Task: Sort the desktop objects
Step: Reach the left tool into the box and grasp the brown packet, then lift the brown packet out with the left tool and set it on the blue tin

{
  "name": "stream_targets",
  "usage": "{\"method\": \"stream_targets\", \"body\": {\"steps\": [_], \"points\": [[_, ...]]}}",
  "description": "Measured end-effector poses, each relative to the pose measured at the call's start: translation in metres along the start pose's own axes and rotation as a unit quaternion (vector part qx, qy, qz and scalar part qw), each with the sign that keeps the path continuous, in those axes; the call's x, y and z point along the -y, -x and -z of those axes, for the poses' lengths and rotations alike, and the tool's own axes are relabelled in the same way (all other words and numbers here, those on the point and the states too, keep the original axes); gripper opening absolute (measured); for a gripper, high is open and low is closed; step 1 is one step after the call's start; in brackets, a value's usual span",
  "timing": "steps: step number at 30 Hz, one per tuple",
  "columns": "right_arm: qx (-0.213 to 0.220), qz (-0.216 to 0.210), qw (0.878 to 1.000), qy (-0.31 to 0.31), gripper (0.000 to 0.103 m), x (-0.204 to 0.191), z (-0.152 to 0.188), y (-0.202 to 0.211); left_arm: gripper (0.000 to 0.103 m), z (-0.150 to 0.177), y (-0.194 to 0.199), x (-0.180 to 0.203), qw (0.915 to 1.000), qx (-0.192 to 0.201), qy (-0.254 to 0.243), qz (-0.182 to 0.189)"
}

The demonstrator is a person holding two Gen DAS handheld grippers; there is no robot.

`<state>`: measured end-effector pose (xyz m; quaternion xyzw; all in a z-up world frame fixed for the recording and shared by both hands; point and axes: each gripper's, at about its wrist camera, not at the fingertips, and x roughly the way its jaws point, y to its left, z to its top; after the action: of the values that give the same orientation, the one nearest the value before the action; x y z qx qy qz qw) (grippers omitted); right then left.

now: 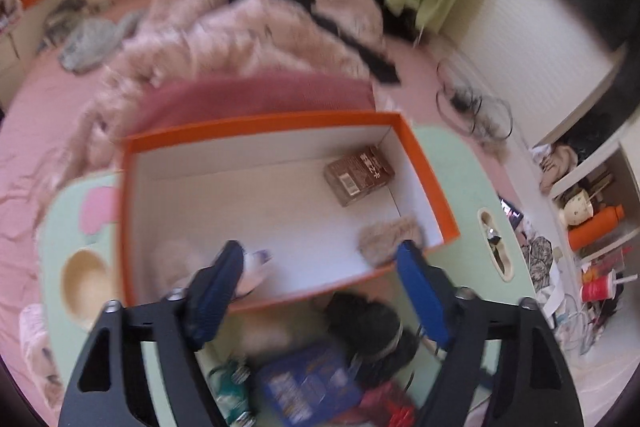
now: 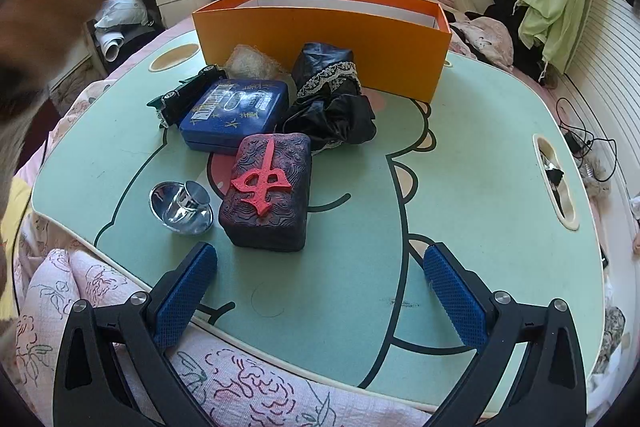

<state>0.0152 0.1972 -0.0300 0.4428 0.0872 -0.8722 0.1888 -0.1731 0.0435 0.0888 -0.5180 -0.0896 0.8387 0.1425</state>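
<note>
An orange box (image 1: 424, 163) stands on the mint-green table (image 2: 460, 187). Inside it lie a brown carton (image 1: 358, 175), a fluffy beige piece (image 1: 390, 239) and a blurred pale object (image 1: 256, 269). My left gripper (image 1: 324, 255) is open above the box's near wall. In the right wrist view the box (image 2: 320, 39) stands at the back, with a dark block bearing a red symbol (image 2: 268, 191), a blue tin (image 2: 236, 113), a black folded umbrella (image 2: 328, 99), a green toy car (image 2: 186, 93), a fuzzy ball (image 2: 252, 63) and a chrome knob (image 2: 180, 207) in front. My right gripper (image 2: 320, 267) is open and empty near the table's front edge.
The table sits on a bed with pink bedding (image 1: 224, 39) and a floral quilt (image 2: 240, 383). A slot in the table (image 2: 554, 183) holds small items. Cables (image 2: 584, 143) lie at the right. A shelf with bottles (image 1: 592, 227) stands to the right.
</note>
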Motion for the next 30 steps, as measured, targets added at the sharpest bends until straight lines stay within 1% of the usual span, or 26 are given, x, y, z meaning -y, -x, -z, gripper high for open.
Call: {"method": "stream_targets", "body": {"steps": [2, 4, 6, 8, 10, 12, 15, 16, 17, 19, 20, 23, 24, 26, 27, 28, 29, 30], "points": [[0.001, -0.001, 1.0, 0.0, 0.103, -0.001, 0.0, -0.001, 0.065, -0.014, -0.023, 0.004, 0.9995, -0.025, 0.019, -0.002], [0.002, -0.002, 1.0, 0.0, 0.103, 0.001, 0.001, -0.002, 0.065, -0.028, -0.039, 0.009, 0.9992, -0.025, 0.021, -0.024], [0.003, -0.003, 1.0, 0.0, 0.103, 0.002, 0.002, -0.003, 0.065, -0.041, -0.053, 0.019, 0.9987, -0.025, 0.009, -0.044], [0.004, -0.003, 1.0, 0.0, 0.103, 0.002, 0.003, -0.003, 0.065, -0.051, -0.064, 0.027, 0.9992, -0.03, -0.001, -0.027], [0.005, -0.004, 1.0, 0.0, 0.103, 0.003, 0.003, -0.003, 0.065, -0.058, -0.07, 0.03, 0.9993, -0.033, 0.001, -0.014], [0.006, -0.004, 1.0, 0.0, 0.103, 0.003, 0.004, -0.004, 0.065, -0.063, -0.079, 0.033, 0.9991, -0.04, 0.01, -0.013], [0.008, -0.005, 1.0, 0.0, 0.103, 0.002, 0.004, -0.004, 0.066, -0.065, -0.1, 0.032, 0.9964, -0.075, 0.035, -0.02], [0.008, -0.005, 1.0, 0.0, 0.103, 0.002, 0.004, -0.005, 0.067, -0.064, -0.105, 0.031, 0.9956, -0.078, 0.049, -0.018], [0.008, -0.006, 1.0, 0.0, 0.103, 0.002, 0.004, -0.005, 0.068, -0.065, -0.105, 0.03, 0.9957, -0.07, 0.059, -0.015], [0.009, -0.007, 1.0, -0.002, 0.103, 0.003, 0.004, -0.006, 0.068, -0.066, -0.105, 0.031, 0.9955, -0.066, 0.066, -0.02], [0.01, -0.007, 1.0, -0.002, 0.103, 0.004, 0.004, -0.006, 0.068, -0.065, -0.105, 0.031, 0.9956, -0.065, 0.064, -0.024], [0.01, -0.008, 1.0, -0.002, 0.103, 0.004, 0.003, -0.007, 0.069, -0.06, -0.102, 0.031, 0.9956, -0.067, 0.04, -0.051], [0.011, -0.008, 1.0, -0.003, 0.103, 0.005, 0.004, -0.006, 0.065, -0.058, -0.101, 0.028, 0.9951, -0.07, 0.036, -0.06], [0.011, -0.008, 1.0, -0.003, 0.103, 0.005, 0.003, -0.007, 0.054, -0.051, -0.098, 0.025, 0.9917, -0.072, 0.007, -0.107], [0.012, -0.007, 1.0, -0.002, 0.103, 0.005, 0.004, -0.007, 0.054, -0.048, -0.098, 0.024, 0.9898, -0.073, -0.007, -0.122], [0.012, -0.007, 1.0, -0.002, 0.103, 0.005, 0.004, -0.007, 0.054, -0.045, -0.097, 0.022, 0.9891, -0.071, -0.016, -0.128], [0.012, -0.007, 1.0, -0.002, 0.103, 0.005, 0.003, -0.008, 0.054, -0.042, -0.093, 0.019, 0.9908, -0.067, -0.018, -0.116], [0.012, -0.007, 1.0, -0.002, 0.103, 0.005, 0.004, -0.008, 0.054, -0.041, -0.09, 0.016, 0.9932, -0.066, -0.013, -0.095]]}}
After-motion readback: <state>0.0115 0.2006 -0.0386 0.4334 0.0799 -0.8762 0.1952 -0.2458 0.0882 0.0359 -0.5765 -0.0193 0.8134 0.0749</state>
